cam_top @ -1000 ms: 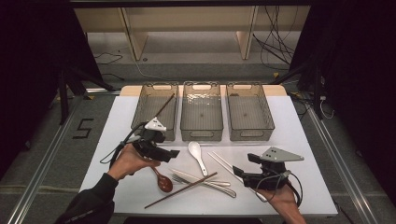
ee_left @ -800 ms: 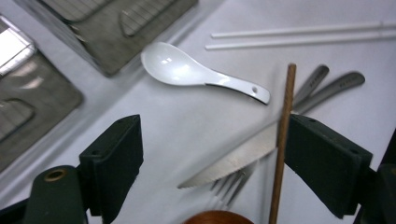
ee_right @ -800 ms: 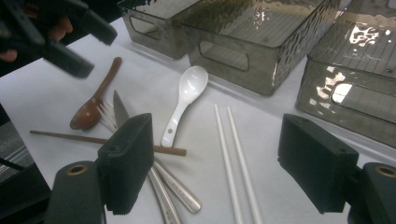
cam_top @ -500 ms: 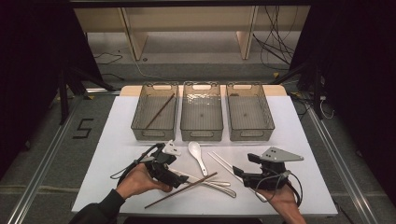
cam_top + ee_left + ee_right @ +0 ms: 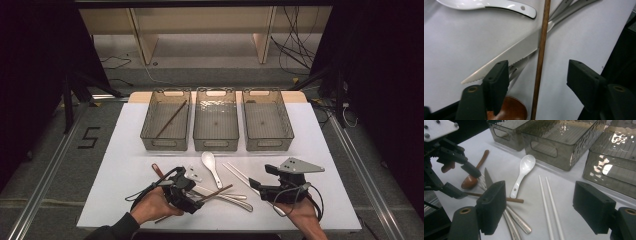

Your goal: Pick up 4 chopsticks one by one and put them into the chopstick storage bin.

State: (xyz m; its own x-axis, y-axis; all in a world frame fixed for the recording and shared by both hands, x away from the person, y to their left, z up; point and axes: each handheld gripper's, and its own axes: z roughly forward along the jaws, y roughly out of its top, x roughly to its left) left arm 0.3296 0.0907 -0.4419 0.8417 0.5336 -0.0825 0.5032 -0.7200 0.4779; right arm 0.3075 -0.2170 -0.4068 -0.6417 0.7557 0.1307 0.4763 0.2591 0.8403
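the left claw (image 5: 196, 199) sits low near the worktop's (image 5: 125, 150) front edge, jaws apart astride a brown chopstick (image 5: 539, 62) running lengthwise between them, untouched; a serrated knife (image 5: 506, 58) crosses beneath it. the right claw (image 5: 256, 186), also apart, hovers over bare white beside two white chopsticks (image 5: 549, 205); three bins (image 5: 216, 120) line the far side.

Dim room around my lit white table (image 5: 320, 130).
I note grey floor (image 5: 45, 165), a floor mark "5" (image 5: 89, 137), wooden shelving (image 5: 200, 30) and loose cables (image 5: 295, 45) behind.
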